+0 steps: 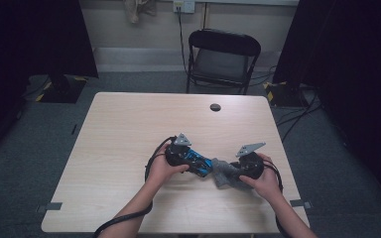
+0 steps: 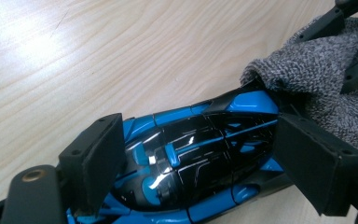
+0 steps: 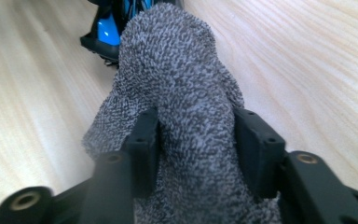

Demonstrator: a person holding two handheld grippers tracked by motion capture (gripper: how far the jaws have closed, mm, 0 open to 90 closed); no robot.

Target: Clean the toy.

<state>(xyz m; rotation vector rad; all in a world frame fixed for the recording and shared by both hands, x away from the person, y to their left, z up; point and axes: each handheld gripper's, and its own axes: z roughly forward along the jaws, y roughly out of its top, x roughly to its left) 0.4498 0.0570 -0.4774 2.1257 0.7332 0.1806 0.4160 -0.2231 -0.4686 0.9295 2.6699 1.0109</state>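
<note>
Clearly, grey sock (image 3: 186, 93) sits pinched between right fingers (image 3: 256, 144).

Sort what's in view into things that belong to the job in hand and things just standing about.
In the job:
- blue and black toy car, between the left hand-held gripper pads
- grey knitted cloth, clamped by the right hand-held gripper

Standing about:
- black folding chair
- round cable hole in the table

A light wooden table (image 1: 129, 129) with a round cable hole (image 1: 215, 107) was set on grey carpet (image 1: 20, 163). A black folding chair (image 1: 222, 59) was placed behind it, against a pale wall (image 1: 114, 25). Dark curtains (image 1: 347, 49) were hung at both sides.
</note>
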